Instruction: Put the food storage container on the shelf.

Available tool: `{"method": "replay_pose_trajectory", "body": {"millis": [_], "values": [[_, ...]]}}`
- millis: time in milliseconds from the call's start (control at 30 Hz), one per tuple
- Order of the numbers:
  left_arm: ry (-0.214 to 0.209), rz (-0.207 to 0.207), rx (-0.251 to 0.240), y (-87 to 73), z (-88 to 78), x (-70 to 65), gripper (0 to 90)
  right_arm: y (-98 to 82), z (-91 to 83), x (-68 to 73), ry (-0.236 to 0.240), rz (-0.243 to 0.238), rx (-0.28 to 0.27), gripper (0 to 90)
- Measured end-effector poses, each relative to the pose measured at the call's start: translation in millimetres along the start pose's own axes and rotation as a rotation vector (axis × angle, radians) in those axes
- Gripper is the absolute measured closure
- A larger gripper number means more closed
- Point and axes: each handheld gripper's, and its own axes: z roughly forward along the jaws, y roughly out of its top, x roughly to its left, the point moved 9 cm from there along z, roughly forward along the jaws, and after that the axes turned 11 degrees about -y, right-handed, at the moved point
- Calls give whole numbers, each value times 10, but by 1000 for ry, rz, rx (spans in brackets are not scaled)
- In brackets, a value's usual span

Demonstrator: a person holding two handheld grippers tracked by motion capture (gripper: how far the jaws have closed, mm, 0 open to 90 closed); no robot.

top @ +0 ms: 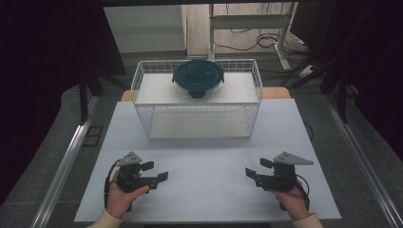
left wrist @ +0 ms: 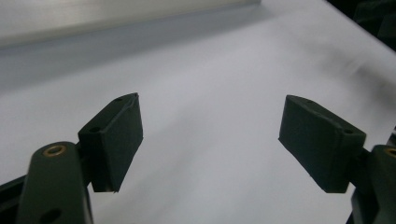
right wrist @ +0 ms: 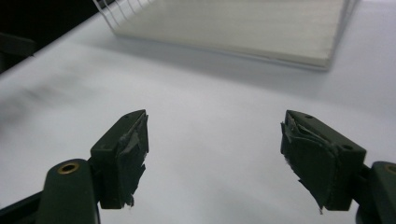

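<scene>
Both tongs sit low over the near part of the table (top: 204, 190), tips turned toward each other: the left gripper (top: 156, 172) stands wide with nothing between its pads, and the right gripper (top: 257, 171) is also parted and empty, the torn lining of its pads plain in the right gripper view. The work in hand looks like a reach for the container (top: 198, 78), a round tub with a dark clip-on lid that rests on the upper shelf of the wire basket (top: 142, 80), well ahead of both tongs and about midway between them. To do that well, I judge each hand should rise above the basket's front rim before going forward, then come in from either side of the tub with pads level and square to its wall, closing evenly so it cannot tip. The table is plain white and bare around the tongs. Beyond the basket lie a grey floor, a desk frame and loose cables; the sides are dark.
</scene>
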Motion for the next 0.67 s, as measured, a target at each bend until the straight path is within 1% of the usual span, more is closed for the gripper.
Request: {"method": "replay_pose_trajectory", "body": {"millis": [33,100,133,167,200,233,300,333,367,400,433,533,567,667], "values": [[7,0,-2,0,-1,11,216,-7,2,-15,-2,19,-1,227],[4,7,-6,9,-3,14,217,-14,5,-21,-8,19,1,227],[3,13,-3,7,0,13,217,-21,10,-25,-15,16,1,227],[13,25,7,0,7,18,218,-35,22,-31,-21,7,5,229],[13,25,7,0,7,18,218,-35,22,-31,-21,7,5,229],[20,32,13,-1,13,22,219,-41,32,-42,-35,-8,8,231],[18,30,13,0,13,25,219,-50,36,-54,-42,-13,16,232],[9,23,11,1,13,25,219,-50,36,-54,-42,-13,16,232],[-4,0,1,10,12,31,219,-51,34,-68,-45,-17,15,234],[-4,0,1,10,12,31,220,-51,34,-68,-45,-17,15,234],[4,2,-4,23,1,38,221,-48,25,-73,-44,-16,16,236],[5,8,-7,36,-7,30,221,-47,28,-77,-46,-20,16,237],[16,7,-11,47,-14,31,221,-55,37,-87,-54,-40,16,236],[22,4,-12,52,-15,37,221,-62,38,-94,-56,-42,16,236]]}}
